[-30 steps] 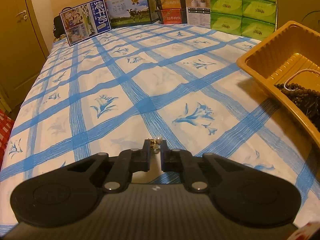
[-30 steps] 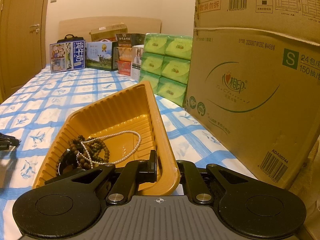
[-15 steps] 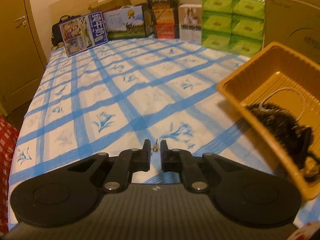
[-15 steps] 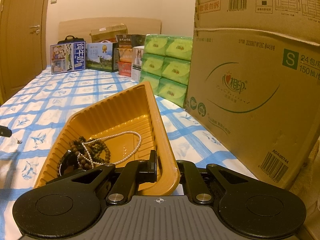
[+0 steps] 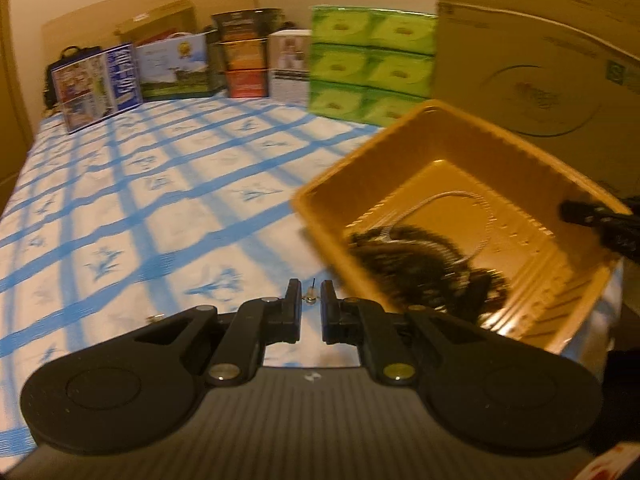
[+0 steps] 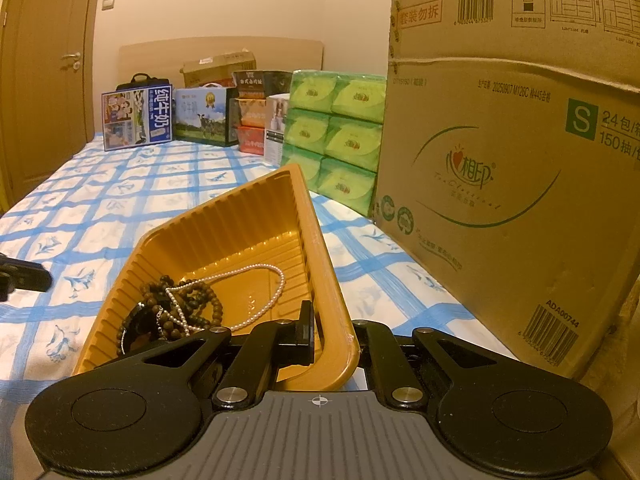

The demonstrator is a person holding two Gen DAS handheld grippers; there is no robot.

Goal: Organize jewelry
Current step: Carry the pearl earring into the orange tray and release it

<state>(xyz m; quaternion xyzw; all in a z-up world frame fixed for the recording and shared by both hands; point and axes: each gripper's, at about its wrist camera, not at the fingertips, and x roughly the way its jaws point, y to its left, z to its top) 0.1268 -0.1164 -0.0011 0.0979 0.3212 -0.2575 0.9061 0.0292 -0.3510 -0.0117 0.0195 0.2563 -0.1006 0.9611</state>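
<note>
1. Spanning both views: a bed sheet (image 5: 132,208) in blue-and-white check, with a large tissue carton (image 6: 520,184) and stacked green tissue packs (image 6: 336,136) along its far and right sides.
2. Sitting tipped on the sheet: an orange plastic tray (image 6: 240,224), lifted at its near corner, holding a dark wooden bead string (image 6: 180,304) tangled with a white pearl necklace (image 6: 256,292).
3. Clamped on the tray's near rim, one finger inside and one outside: right gripper (image 6: 332,340), unmoved from a second ago, propping the tray open toward the left.
4. Now raised off the sheet and swung toward the tray's left wall, where a second ago it sat low over bare cloth: left gripper (image 5: 310,300).
5. Pinched between its nearly closed fingers: a small stud earring (image 5: 311,298), post pointing up, just short of the tray.
6. Judged from this: pickup done, drop into the tray next; a tiny part, easily lost on patterned cloth.
7. Lying on the sheet left of the gripper: another small metallic piece (image 5: 155,317), too blurred to identify.
</note>
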